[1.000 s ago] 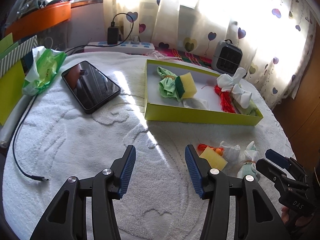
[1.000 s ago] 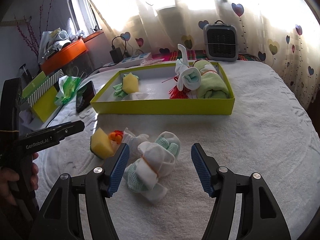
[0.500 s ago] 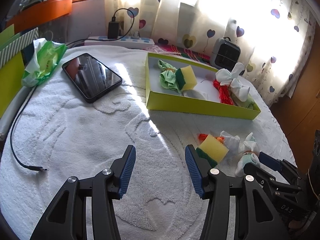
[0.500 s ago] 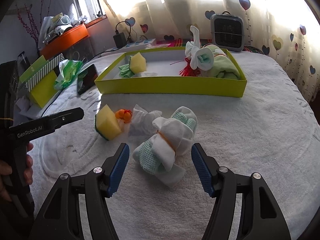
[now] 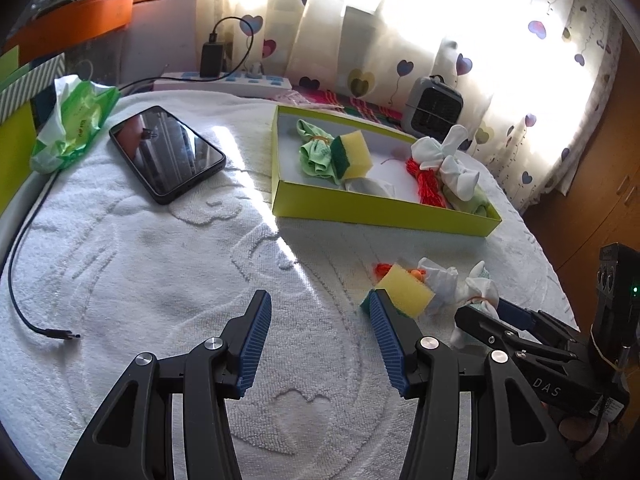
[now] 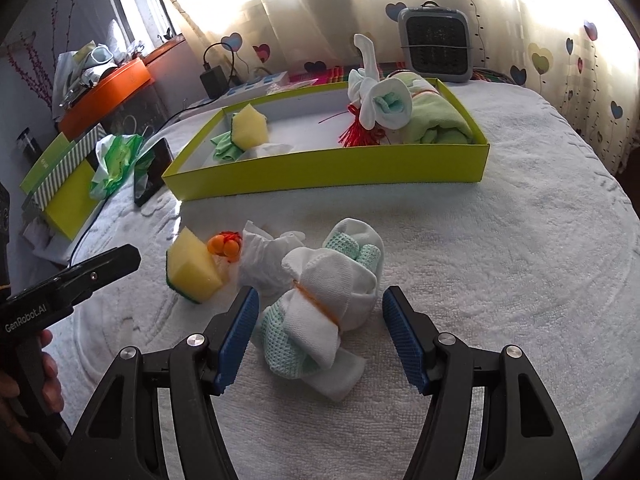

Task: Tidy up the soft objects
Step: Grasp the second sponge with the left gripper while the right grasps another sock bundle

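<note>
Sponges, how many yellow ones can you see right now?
2. One sponge lies in the box, at its left end. The other sponge lies on the towel, left of the right gripper.

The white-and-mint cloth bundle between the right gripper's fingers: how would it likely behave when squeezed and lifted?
The cloth bundle looks soft, so it would probably compress under the open right gripper. An orange band cinches its middle, so it likely lifts as one piece, though the loose white tail may dangle. It seems light and unlikely to roll on the textured towel.
</note>
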`<state>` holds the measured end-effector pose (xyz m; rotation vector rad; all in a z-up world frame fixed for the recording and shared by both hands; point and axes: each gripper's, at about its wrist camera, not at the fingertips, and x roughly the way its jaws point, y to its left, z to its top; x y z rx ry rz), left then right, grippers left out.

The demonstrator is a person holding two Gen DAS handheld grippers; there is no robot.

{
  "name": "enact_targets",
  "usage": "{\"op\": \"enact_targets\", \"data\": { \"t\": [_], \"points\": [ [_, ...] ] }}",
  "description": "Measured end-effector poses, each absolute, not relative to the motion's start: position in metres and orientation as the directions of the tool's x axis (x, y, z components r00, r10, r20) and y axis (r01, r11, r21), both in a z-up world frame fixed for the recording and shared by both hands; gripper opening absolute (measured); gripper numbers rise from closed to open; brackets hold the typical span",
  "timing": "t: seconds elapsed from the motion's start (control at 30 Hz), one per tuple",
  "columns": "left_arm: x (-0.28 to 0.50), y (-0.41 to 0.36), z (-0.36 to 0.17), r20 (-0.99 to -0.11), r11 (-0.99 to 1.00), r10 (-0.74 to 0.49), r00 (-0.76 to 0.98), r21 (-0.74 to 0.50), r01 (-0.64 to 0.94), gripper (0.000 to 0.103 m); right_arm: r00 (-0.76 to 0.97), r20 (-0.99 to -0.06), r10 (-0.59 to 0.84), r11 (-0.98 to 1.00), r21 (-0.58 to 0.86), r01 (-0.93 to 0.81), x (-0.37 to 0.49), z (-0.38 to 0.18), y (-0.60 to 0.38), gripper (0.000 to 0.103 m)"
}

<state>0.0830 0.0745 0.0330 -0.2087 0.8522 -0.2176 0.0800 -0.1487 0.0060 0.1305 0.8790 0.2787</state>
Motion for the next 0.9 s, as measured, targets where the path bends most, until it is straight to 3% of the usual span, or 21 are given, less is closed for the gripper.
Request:
{"op": "enact_targets", "data": {
  "t": [0.07, 0.13, 0.37, 0.9],
  "points": [
    [0.082, 0.071, 0.034, -0.719, 0.957, -0.278, 0.637, -0.267, 0.117, 0.051, 0.611, -0.738, 0.285, 0.958, 0.216, -0.187, 0.079, 0.007, -0.149, 0.063],
    [0.082, 0.069, 0.035, -0.719, 0.956, -0.284, 0.635, -0.267, 0.125, 0.051, 0.611, -0.735, 0.294, 0.956, 0.224, -0.190, 0.078, 0.007, -0.151, 0.053],
    [0.083, 0.058, 0.034, -0.729, 0.955, -0.290, 0.620, -0.259, 0.143, 0.051, 0.620, -0.726, 0.297, 0.955, 0.219, -0.200, 0.074, 0.009, -0.154, 0.046],
    [0.088, 0.024, 0.032, -0.747, 0.953, -0.302, 0.592, -0.235, 0.190, 0.055, 0.658, -0.699, 0.278, 0.960, 0.229, -0.163, 0.068, 0.016, -0.182, 0.045]
  ]
}}
